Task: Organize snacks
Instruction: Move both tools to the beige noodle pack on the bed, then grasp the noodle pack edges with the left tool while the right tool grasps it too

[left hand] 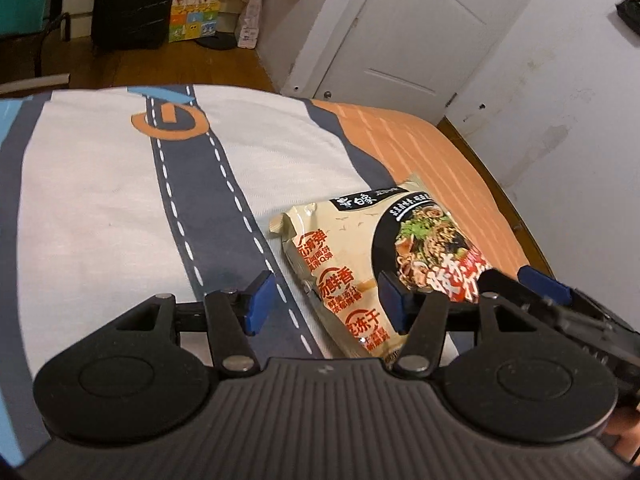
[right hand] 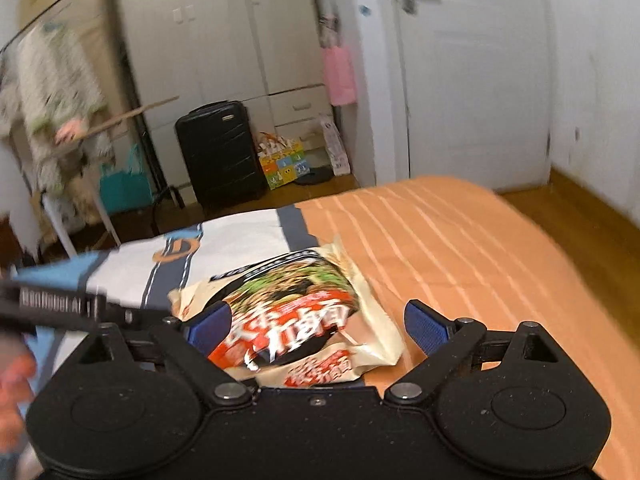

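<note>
A beige instant-noodle packet (left hand: 372,264) lies flat on a bed (left hand: 100,208), straddling the border where the white road-print cover meets the orange striped sheet (right hand: 460,248). In the left wrist view its long axis runs diagonally, from the near edge by the camera up and away to the right, with the black label strip at the far end and the noodle-bowl picture on its right half.

The left hand-held gripper (left hand: 326,300) hovers over the packet's near left part, its blue pads about half apart and not pressing on the packet. The right hand-held gripper (right hand: 316,330) has its jaws spread wide, the packet's near end between the pads without being squeezed. A black suitcase (right hand: 218,152) stands on the wooden floor beyond the bed, beside a white door (left hand: 420,28).
</note>
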Tool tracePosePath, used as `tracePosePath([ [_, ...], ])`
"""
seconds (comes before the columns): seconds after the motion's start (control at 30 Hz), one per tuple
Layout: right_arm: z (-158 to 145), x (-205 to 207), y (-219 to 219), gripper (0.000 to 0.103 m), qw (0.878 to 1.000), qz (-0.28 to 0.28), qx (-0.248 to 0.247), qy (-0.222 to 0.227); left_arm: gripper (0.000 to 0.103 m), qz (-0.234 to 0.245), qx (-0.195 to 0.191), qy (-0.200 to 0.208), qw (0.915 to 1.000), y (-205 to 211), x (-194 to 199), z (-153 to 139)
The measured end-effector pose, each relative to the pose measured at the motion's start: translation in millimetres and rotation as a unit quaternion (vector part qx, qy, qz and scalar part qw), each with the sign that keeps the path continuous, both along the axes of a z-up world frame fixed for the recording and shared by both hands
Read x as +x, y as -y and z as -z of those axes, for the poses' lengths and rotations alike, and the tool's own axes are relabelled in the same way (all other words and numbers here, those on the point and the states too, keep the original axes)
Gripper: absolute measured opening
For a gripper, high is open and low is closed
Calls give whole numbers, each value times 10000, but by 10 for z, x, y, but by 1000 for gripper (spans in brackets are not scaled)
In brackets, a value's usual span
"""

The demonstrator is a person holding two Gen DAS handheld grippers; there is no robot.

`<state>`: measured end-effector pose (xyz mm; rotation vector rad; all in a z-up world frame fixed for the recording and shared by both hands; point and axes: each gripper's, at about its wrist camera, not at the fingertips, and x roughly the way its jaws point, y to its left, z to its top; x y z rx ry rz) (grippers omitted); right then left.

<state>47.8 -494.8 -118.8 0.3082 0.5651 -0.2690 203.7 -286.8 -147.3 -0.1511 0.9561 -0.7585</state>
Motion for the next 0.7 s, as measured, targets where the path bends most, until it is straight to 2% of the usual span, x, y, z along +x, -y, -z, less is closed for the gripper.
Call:
tracePosePath([
  [0.1, 104, 98, 207, 96, 9983, 200, 523, -145, 56, 47, -87, -232, 9997, 21, 26, 103],
  [0.2, 224, 206, 367, 96, 9947, 164, 937, -384, 56, 55, -195, -411, 9989, 2, 33, 179],
  [0.3, 293, 277, 457, 96, 9906, 2, 1265, -521, 56, -51, -440, -946, 9945, -22, 87, 270],
  [0.4, 278, 328, 455, 96, 9868, -409, 1385, -736, 56, -153, -514, -1119, 9923, -31, 86, 284],
  [0.47, 257, 366, 390, 80, 9810, -842, 1476, -932, 54, -128, -542, -1204, 9912, -13, 75, 295],
  [0.57, 219, 427, 268, 74, 9801, -1027, 1178, -1221, 49, -42, -687, -1426, 9874, 17, 75, 334],
  [0.7, 191, 523, 232, 66, 9741, -1229, 1170, -1493, 45, -91, -744, -1523, 9855, 30, 96, 361],
])
